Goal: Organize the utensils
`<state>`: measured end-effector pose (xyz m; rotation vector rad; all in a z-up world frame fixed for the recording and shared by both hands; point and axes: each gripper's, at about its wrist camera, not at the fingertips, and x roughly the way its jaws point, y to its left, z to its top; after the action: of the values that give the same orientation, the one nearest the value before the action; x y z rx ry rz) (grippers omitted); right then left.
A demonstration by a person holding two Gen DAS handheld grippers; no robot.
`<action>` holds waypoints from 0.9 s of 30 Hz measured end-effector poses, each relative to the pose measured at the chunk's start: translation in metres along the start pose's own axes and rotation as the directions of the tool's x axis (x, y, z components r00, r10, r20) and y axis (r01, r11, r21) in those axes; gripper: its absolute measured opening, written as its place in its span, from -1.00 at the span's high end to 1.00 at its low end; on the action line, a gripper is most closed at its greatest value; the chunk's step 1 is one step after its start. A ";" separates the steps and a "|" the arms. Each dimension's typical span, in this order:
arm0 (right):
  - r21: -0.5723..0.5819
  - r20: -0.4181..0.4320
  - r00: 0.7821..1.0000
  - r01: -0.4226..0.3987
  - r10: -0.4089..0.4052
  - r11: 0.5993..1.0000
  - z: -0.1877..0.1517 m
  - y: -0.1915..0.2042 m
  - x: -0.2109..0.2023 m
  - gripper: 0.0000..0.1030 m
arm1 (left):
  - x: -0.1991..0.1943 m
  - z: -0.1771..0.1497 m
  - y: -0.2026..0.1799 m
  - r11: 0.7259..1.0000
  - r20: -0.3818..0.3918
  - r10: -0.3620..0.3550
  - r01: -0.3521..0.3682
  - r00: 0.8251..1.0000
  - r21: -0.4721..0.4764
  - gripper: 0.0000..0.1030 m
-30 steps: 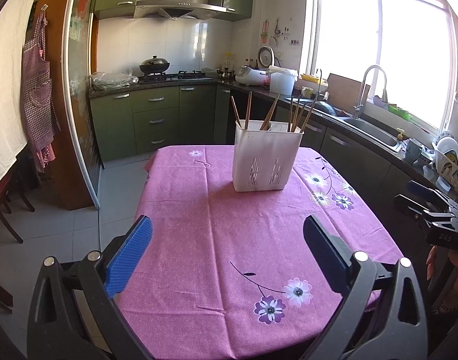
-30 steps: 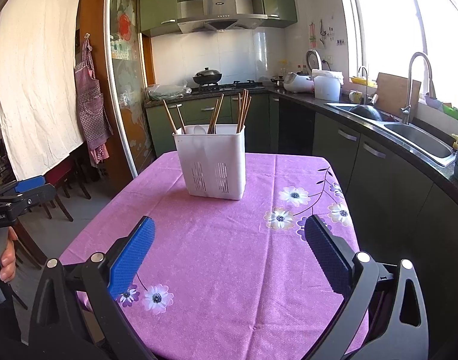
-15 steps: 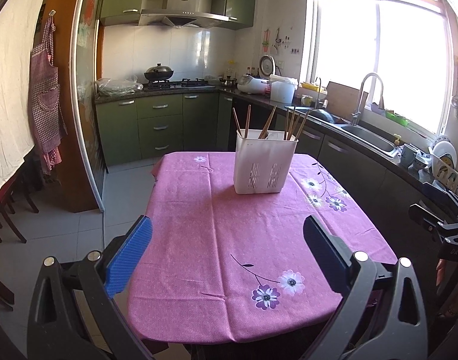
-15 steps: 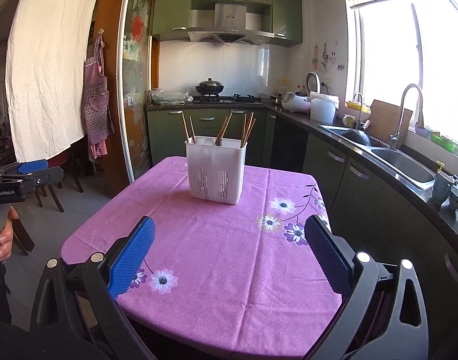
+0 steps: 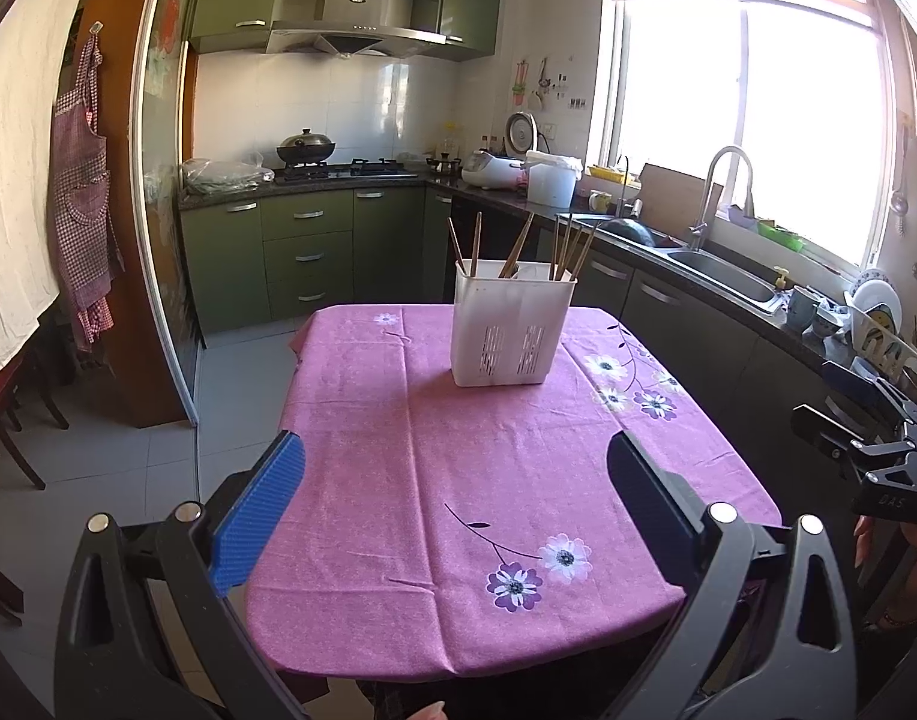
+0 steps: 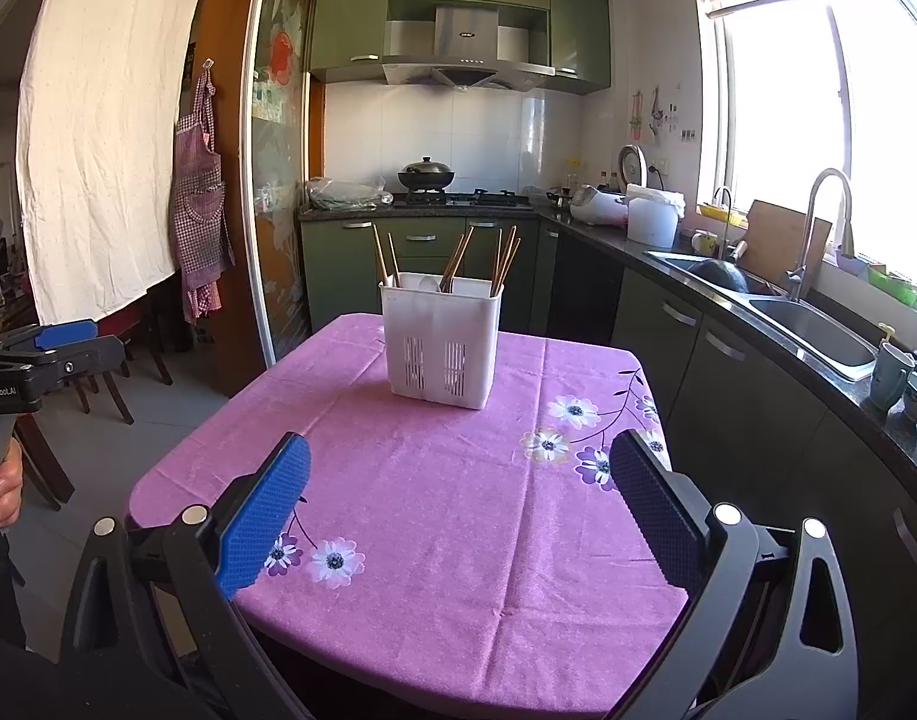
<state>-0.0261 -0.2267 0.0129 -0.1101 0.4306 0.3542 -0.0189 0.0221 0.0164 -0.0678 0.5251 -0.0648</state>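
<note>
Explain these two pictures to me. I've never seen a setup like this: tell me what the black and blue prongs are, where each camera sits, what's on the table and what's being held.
No robot here: a person carries a hand-held gripper in each hand, with a wide-angle camera on each looking forward along its two fingers. The prongs at the bottom are those fingers. One picture looks out from the left gripper, the other from the right gripper. Each also catches the other tool at its edge.

Both grippers are open and hold nothing. On the table lies a pink flowered tablecloth, and on it stands a white utensil holder with chopsticks sticking up out of it. Behind is a kitchen with a sink and stove.
</note>
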 end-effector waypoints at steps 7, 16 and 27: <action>0.003 -0.008 1.000 -0.004 0.004 1.000 -0.001 -0.002 0.005 -0.91 | 0.001 -0.001 -0.003 1.000 -0.003 -0.005 0.005 1.000 0.003 -0.86; 0.004 -0.008 1.000 -0.003 0.003 1.000 -0.001 -0.001 0.005 -0.91 | 0.000 -0.001 -0.001 1.000 -0.002 0.003 -0.003 1.000 -0.004 -0.86; 0.005 -0.015 1.000 -0.008 0.008 1.000 -0.002 0.002 0.010 -0.91 | 0.002 -0.001 0.000 1.000 -0.006 0.007 -0.007 1.000 -0.001 -0.86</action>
<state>-0.0189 -0.2220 0.0067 -0.1060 0.4474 0.3607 -0.0174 0.0216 0.0143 -0.0669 0.5314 -0.0580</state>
